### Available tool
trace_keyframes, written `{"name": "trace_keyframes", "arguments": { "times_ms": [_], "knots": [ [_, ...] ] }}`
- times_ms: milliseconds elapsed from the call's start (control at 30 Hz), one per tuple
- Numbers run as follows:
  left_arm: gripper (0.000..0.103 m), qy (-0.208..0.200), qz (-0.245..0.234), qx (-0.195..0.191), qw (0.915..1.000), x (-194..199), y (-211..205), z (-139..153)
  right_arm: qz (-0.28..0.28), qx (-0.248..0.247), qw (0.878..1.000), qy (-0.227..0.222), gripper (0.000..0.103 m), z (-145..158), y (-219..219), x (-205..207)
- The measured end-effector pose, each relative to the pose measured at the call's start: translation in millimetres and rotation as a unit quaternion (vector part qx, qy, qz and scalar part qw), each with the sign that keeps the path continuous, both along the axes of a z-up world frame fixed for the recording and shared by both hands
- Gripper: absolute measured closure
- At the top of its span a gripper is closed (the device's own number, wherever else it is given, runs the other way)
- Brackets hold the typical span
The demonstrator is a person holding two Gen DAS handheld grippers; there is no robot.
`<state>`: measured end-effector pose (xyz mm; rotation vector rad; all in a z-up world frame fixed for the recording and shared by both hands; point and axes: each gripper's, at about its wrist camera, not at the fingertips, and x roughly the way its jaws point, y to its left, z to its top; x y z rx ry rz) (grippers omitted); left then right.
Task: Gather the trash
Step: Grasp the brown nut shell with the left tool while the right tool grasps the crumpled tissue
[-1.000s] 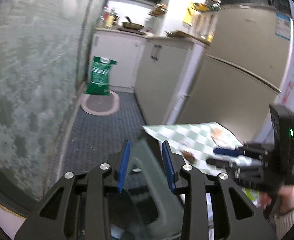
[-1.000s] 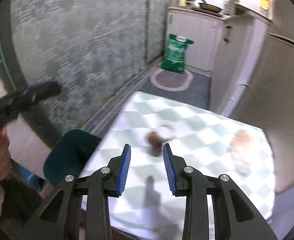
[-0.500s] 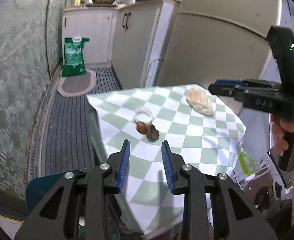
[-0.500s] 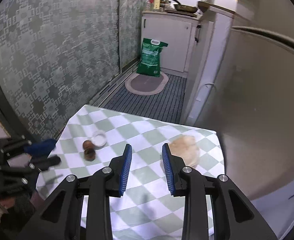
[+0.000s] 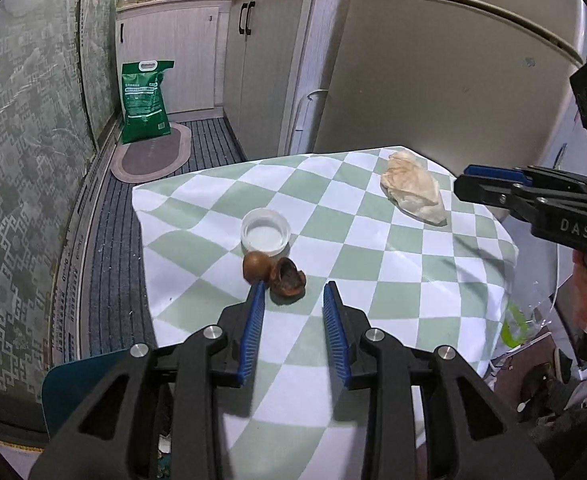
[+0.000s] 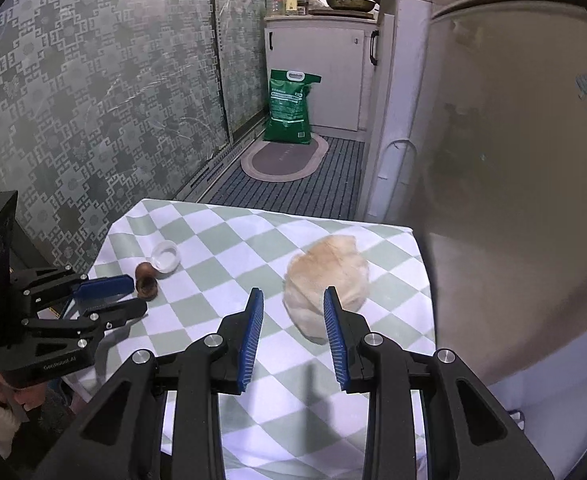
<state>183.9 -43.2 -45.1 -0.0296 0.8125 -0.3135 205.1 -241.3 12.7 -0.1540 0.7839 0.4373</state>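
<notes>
Trash is seen on the checked worktop (image 5: 373, 320): brown shells (image 5: 274, 273) beside a white cap (image 5: 265, 234), crumpled tissue (image 5: 411, 190) at two o'clock. Left gripper (image 5: 293, 294) jaws are held narrowly apart, empty; right gripper (image 6: 291, 300) likewise.

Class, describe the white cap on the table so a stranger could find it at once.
Start at the green-and-white checked tablecloth. Near its left edge sit two brown shell pieces; the white cap lies just beyond them. It alone is round, pale and open upward.
</notes>
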Motion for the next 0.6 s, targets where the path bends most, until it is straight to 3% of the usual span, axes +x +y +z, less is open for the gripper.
{"name": "trace_keyframes", "arguments": {
  "times_ms": [167,433,533,600],
  "knots": [
    [0.064,0.000,0.003,0.007,1.0000,7.8,-5.1,-1.1,-0.005,0.002,1.000,0.004,0.071,-4.3,-5.6,3.4],
    [0.064,-0.002,0.010,0.012,0.9999,18.4,-8.5,-3.7,-0.016,0.005,1.000,0.008,0.061,-14.7,-11.2,13.4],
    [0.064,-0.004,0.012,0.015,0.9998,19.8,-9.9,-4.1,-0.019,0.005,1.000,0.010,0.051,-20.3,-11.2,17.3],
    [0.065,-0.005,0.013,0.021,0.9997,19.6,-11.7,-4.0,-0.019,0.002,1.000,0.009,0.039,-23.5,-8.1,20.3]
  ]
}}
